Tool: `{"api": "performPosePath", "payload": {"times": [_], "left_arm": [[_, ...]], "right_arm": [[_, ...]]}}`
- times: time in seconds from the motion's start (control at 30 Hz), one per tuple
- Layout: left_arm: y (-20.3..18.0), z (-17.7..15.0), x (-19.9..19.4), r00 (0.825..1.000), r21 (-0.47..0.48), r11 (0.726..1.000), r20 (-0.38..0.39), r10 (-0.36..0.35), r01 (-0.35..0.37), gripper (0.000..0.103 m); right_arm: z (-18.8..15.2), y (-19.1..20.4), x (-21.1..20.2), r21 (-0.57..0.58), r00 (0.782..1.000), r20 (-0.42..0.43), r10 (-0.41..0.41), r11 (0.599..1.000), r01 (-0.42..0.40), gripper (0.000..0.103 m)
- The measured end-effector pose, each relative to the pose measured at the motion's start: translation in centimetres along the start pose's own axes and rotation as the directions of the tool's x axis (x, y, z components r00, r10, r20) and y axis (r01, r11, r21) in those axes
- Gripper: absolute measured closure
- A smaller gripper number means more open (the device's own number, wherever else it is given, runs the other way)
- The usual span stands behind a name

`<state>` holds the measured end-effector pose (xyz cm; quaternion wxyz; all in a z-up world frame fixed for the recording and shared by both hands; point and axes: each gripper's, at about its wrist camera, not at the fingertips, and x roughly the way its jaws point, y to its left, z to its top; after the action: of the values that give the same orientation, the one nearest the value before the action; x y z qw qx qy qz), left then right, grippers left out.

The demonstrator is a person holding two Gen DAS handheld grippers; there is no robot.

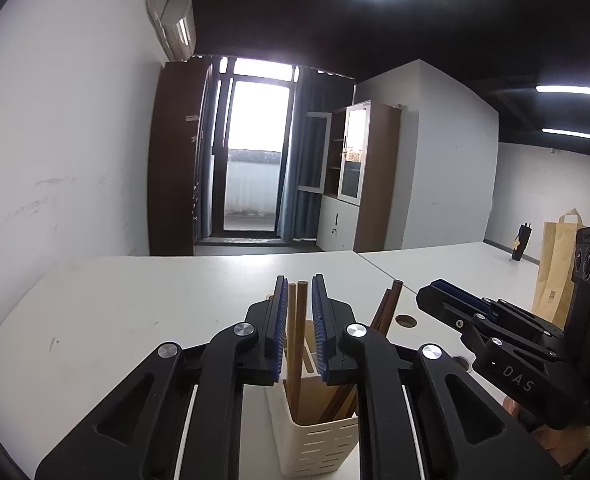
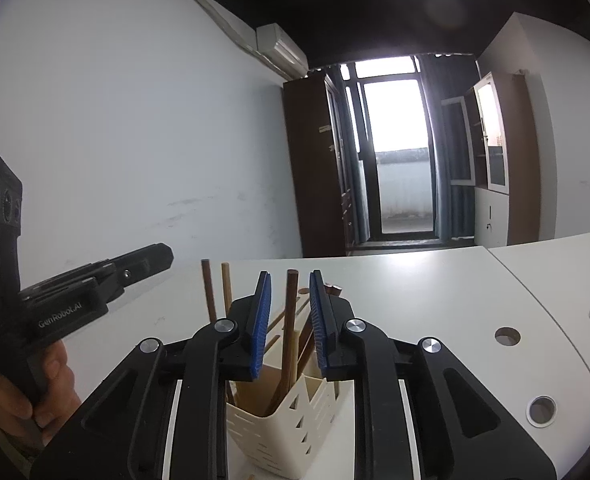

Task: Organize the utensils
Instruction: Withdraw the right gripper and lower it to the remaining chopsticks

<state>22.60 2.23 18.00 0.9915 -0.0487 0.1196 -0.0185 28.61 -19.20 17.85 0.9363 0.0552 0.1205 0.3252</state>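
Both chopstick pairs stand in the cream holder (image 1: 319,436) on the table (image 1: 135,304). My left hand-held gripper (image 1: 298,320) and right hand-held gripper (image 2: 287,320) are slightly parted, pads clear of the sticks, holding nothing.

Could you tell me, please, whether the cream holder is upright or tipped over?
Upright: the holder stands on the table with its open top up, chopsticks standing inside.

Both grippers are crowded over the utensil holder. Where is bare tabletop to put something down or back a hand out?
Crowded: the cream utensil holder, packed with wooden sticks, with the left gripper and right gripper around their tops. Free: the white table left of and beyond the holder, up to the wall; and the stretch between the holder and the cable holes.
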Motion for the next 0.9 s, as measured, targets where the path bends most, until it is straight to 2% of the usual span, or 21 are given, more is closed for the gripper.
{"api": "performPosePath", "payload": {"times": [0.2,0.27,0.53,0.73,0.9], "left_arm": [[-0.4,-0.5,-0.9,1.000,0.013,1.000,-0.020,0.007,-0.007,0.086],[-0.5,-0.8,-1.1,1.000,0.012,1.000,-0.027,0.010,-0.009,0.085],[-0.9,-2.4,-2.1,0.994,0.020,0.999,-0.106,0.031,-0.029,0.078],[-0.7,-4.4,-2.9,0.980,0.009,0.999,-0.194,0.044,-0.043,0.073],[-0.5,-6.3,-3.2,0.964,0.013,0.998,-0.259,0.061,-0.059,0.071]], "right_arm": [[-0.8,0.2,-0.6,-0.007,0.999,-0.028,-0.018,1.000,0.017,0.080],[-1.0,0.3,-0.9,-0.011,0.999,-0.036,-0.024,1.000,0.024,0.076],[-2.2,0.8,-2.1,-0.013,0.995,-0.091,-0.047,0.999,0.046,0.069],[-3.7,1.3,-2.8,-0.023,0.987,-0.147,-0.063,0.998,0.060,0.063],[-6.0,0.6,-2.8,0.022,0.974,-0.216,-0.064,0.997,0.071,0.062]]}}
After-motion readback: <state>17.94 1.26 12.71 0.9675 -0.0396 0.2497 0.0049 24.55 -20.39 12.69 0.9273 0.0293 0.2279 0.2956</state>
